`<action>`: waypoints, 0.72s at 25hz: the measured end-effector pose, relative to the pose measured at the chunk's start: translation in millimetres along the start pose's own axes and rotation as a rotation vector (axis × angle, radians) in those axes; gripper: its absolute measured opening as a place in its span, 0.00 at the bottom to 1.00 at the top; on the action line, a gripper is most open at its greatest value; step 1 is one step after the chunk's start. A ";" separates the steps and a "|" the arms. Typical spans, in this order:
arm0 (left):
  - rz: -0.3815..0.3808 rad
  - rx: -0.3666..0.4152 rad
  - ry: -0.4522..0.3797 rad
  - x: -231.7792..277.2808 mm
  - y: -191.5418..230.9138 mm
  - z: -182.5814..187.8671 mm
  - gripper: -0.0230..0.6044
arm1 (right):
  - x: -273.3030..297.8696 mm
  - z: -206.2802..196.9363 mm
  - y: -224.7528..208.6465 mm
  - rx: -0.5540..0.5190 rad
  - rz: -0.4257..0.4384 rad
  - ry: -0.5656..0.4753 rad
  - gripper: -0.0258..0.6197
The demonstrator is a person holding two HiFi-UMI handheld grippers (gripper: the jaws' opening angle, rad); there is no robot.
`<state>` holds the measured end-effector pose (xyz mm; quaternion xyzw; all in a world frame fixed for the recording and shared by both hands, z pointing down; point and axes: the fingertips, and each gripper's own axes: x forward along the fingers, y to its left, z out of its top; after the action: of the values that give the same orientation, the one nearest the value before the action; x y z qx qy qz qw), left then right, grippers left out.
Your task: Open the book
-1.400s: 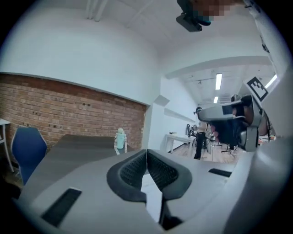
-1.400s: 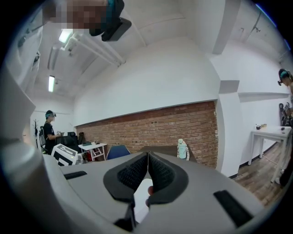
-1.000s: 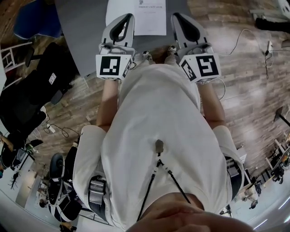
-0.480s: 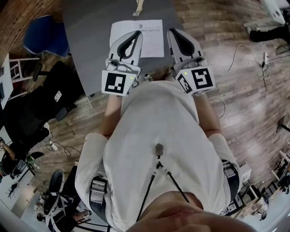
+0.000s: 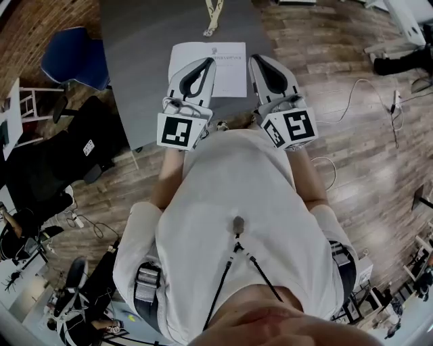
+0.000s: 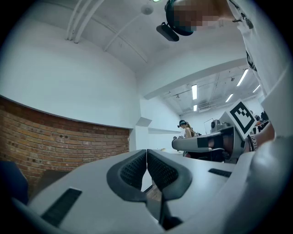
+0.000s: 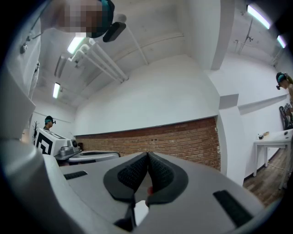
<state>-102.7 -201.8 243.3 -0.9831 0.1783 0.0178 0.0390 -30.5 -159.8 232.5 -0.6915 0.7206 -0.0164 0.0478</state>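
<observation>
The book (image 5: pixel 226 67) lies shut, white cover up, on the grey table (image 5: pixel 135 61) in the head view. Both grippers are held level in front of the person's chest, above the table's near edge. My left gripper (image 5: pixel 205 62) hangs over the book's near left part, apart from it. My right gripper (image 5: pixel 258 59) hangs just past the book's right edge. In the left gripper view my left gripper (image 6: pixel 146 153) has its pads together with nothing between them. My right gripper (image 7: pixel 147 156) is shut and empty in the same way. Neither gripper view shows the book.
A small pale jointed figure (image 5: pixel 213 17) lies on the table beyond the book. A blue chair (image 5: pixel 71 57) and a black chair (image 5: pixel 54 155) stand to the left of the table. Cables (image 5: pixel 365 84) run over the wooden floor at right. A brick wall (image 7: pixel 183 137) lies ahead.
Both grippers have risen a little in front of the chest and stayed shut. The head view now takes in more of the table and the whole book. The book has not moved.
</observation>
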 end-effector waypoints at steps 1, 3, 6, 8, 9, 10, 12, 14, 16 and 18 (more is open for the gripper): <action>0.004 -0.005 0.003 0.4 1.8 -1.0 0.08 | 1.7 -0.7 0.3 0.003 0.002 0.002 0.10; 0.009 -0.011 0.002 1.6 3.9 -0.7 0.08 | 4.2 -1.9 1.5 -0.005 0.013 0.013 0.10; 0.009 -0.014 0.000 3.0 1.9 2.0 0.08 | 4.5 -1.1 2.5 -0.012 0.026 0.019 0.09; 0.008 -0.010 0.003 2.3 2.2 1.9 0.08 | 5.4 -1.7 4.6 -0.014 0.033 0.020 0.09; 0.009 -0.010 0.005 1.8 3.7 1.0 0.08 | 6.5 -2.6 6.1 -0.013 0.035 0.023 0.09; 0.009 -0.013 0.008 1.4 5.6 -0.3 0.08 | 7.9 -3.9 7.3 -0.009 0.034 0.027 0.09; 0.011 -0.014 0.014 1.9 7.7 -2.5 0.08 | 9.8 -7.0 7.5 -0.002 0.033 0.034 0.10; 0.010 -0.012 0.021 4.0 6.0 -4.1 0.08 | 9.4 -9.3 4.7 -0.001 0.036 0.036 0.10; 0.009 -0.012 0.024 6.3 4.3 -5.4 0.08 | 9.5 -9.9 2.1 -0.004 0.038 0.038 0.09; 0.010 -0.014 0.024 7.1 4.5 -6.1 0.08 | 9.9 -9.6 1.0 -0.004 0.036 0.041 0.09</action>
<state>-97.4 -209.0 248.8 -0.9825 0.1835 0.0076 0.0298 -32.7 -170.1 241.5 -0.6780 0.7339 -0.0282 0.0318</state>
